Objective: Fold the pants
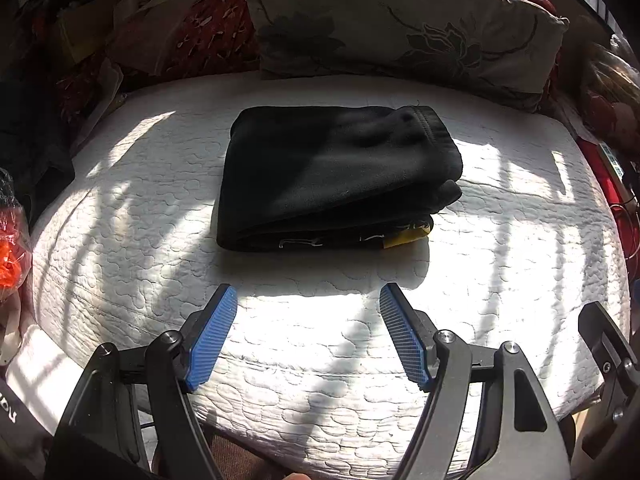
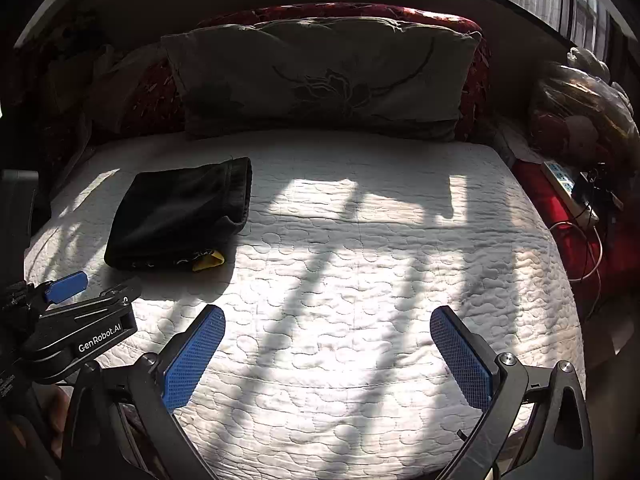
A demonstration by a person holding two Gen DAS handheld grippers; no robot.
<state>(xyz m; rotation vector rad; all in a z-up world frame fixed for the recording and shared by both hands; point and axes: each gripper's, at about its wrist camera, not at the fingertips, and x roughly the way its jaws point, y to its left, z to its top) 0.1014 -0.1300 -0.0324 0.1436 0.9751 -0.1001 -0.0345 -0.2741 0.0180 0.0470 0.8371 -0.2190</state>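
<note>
Sunlit white quilted bedding (image 1: 320, 344) carries the folded black pants (image 1: 336, 176), a yellow tag (image 1: 406, 237) peeking from their near edge. "GenRobot.AI" is printed on the left gripper's body in the right wrist view. Left gripper (image 1: 308, 334) and right gripper (image 2: 327, 356) both hover spread apart, short of the pants. Behind lies a floral pillow (image 1: 400, 24); a power strip (image 2: 566, 188) sits at the right.

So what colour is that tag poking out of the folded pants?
Yellow tag, clearest in the right wrist view.

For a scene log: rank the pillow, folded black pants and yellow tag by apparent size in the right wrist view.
1. pillow, though farthest away
2. folded black pants
3. yellow tag, far smallest
</note>
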